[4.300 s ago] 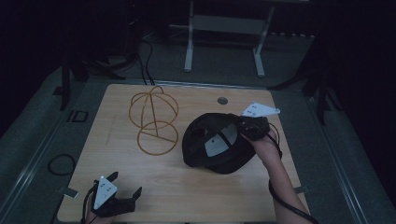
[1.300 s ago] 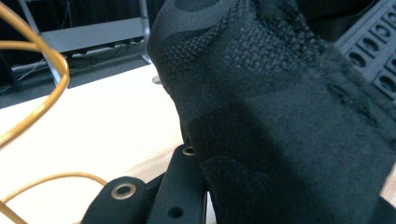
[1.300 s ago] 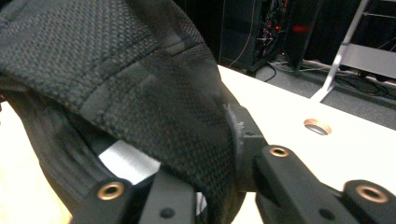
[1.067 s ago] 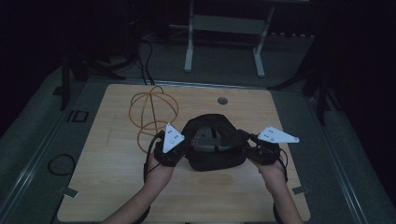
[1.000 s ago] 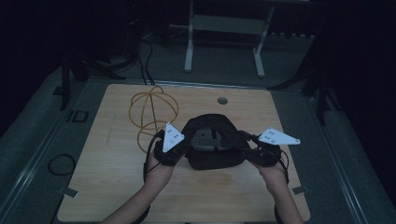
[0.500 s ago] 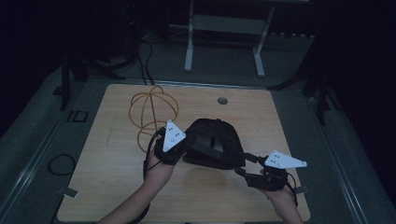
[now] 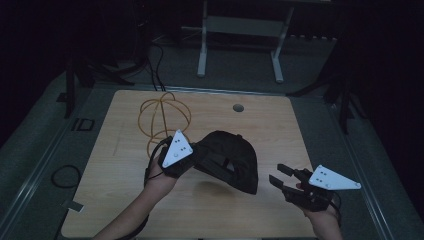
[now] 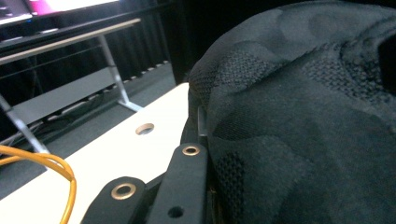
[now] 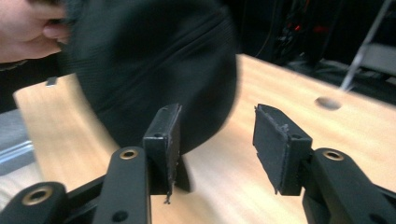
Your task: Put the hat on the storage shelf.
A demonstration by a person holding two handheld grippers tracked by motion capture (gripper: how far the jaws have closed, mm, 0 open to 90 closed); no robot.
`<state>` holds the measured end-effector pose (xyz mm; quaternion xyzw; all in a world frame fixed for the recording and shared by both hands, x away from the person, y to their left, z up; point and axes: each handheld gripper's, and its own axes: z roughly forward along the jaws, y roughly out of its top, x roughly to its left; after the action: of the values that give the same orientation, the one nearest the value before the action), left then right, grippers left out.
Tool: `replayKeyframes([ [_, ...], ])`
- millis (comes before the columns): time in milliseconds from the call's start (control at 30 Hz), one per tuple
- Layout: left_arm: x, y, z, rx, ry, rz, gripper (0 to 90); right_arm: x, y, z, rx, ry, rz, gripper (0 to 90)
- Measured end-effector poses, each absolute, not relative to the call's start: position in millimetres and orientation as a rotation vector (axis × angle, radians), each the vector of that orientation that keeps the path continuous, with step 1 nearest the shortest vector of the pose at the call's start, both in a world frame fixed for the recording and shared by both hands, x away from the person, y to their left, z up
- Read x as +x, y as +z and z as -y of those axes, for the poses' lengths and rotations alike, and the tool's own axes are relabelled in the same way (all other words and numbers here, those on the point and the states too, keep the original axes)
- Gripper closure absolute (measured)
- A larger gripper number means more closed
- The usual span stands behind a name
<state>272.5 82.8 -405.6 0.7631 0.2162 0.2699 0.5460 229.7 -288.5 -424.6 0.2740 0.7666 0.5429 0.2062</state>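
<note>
The right hand-held gripper (image 7: pixel 280 180) hangs empty, jaws just closing partway on nothing. Beyond it, the left hand-held gripper (image 7: pixel 192 160) pinches the soft, light black cap (image 7: pixel 230 162) above the table (image 7: pixel 265 120); its stiffer rim looks the best hold.

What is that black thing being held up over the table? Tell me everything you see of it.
It is a black cap of textured, camouflage-patterned fabric with mesh-like panels. It hangs tilted above the wooden table, casting a shadow below. The left gripper is shut on its left edge; the right gripper, open, is apart from it.
</note>
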Motion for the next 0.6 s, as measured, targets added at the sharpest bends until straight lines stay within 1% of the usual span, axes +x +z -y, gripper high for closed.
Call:
replayKeyframes([
  [100, 270, -404, -86, 1.83, 0.612, -0.433, 89.1, 233, -413, 288, 0.73, 1.515, -2.13, 54.6],
  [233, 268, -404, -93, 1.839, 0.553, -0.322, 89.1, 232, -398, 279, 0.641, 1.533, -2.151, 56.4],
  [333, 266, -403, -98, 1.84, 0.513, -0.254, 89.1, 230, -389, 267, 0.547, 1.535, -2.191, 55.9],
  [433, 266, -402, -101, 1.84, 0.485, -0.228, 89.1, 229, -384, 257, 0.464, 1.537, -2.228, 53.8],
  [467, 265, -402, -103, 1.846, 0.447, -0.204, 89.1, 228, -383, 253, 0.431, 1.544, -2.244, 53.6],
  [600, 261, -403, -101, 1.86, 0.407, -0.159, 89.1, 226, -379, 239, 0.33, 1.532, -2.298, 51.9],
])
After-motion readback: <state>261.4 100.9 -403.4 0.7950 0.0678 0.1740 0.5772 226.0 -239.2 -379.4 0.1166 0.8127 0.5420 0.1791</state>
